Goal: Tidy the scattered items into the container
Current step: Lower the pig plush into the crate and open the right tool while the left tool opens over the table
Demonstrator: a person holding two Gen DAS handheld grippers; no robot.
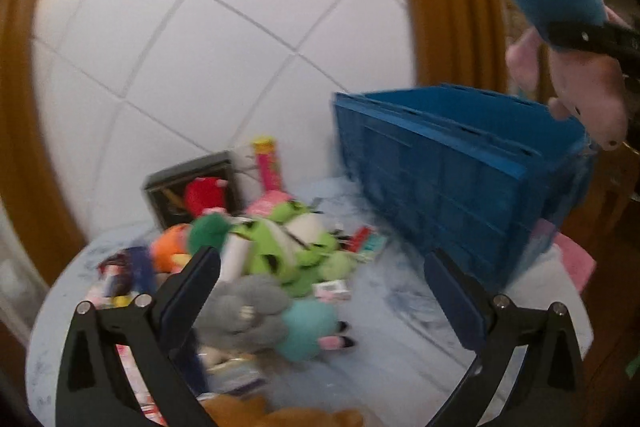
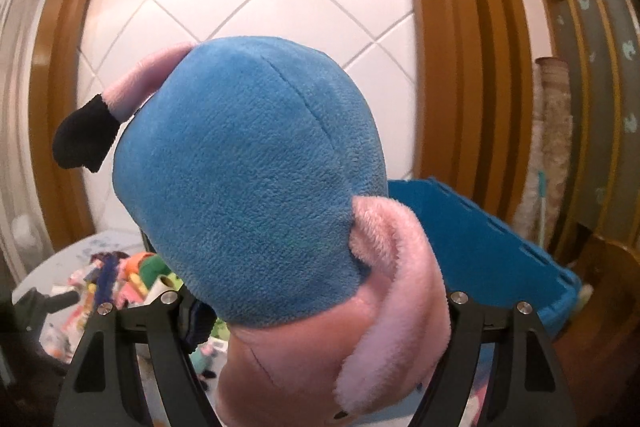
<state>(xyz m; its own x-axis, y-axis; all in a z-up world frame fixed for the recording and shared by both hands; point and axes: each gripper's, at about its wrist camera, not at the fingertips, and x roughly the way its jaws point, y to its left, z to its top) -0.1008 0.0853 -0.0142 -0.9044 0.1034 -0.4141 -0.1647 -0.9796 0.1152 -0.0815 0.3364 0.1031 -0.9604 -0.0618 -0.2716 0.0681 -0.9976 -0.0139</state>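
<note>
Handling: plush pig (image 2: 256,187) looks light and soft throughout — stuffed fleece that gives under the pads, so I judge it hard to damage and unlikely to slip, though its loose limbs will swing and flop.
Where to take hold: the seam where the blue body meets the pink head seems the best place; the body is too bulky for the jaws, while a leg or arm would leave the toy dangling.
Right gripper (image 2: 320,311): closed on the pig around that neck region, the toy bulging out past both fingers and filling most of the right wrist view.
Left gripper (image 1: 324,287): jaws spread wide and holding nothing, pointed at the toy pile (image 1: 260,267).
Look of the pig: blue fleece dress with a faint centre seam, pale pink head and arm, and a pink leg ending in a black shoe (image 2: 86,133).
Position of the pig: held up in the air, above and just beside the far rim of the blue crate (image 1: 460,179) as the left wrist view shows it — not yet inside.
Crate: rigid ribbed plastic, standing on the pale blue table (image 1: 400,327), well apart from the pile.
Pile: green, grey, teal, orange and red soft toys, mixed with small packets; the blur hides the finer detail.
</note>
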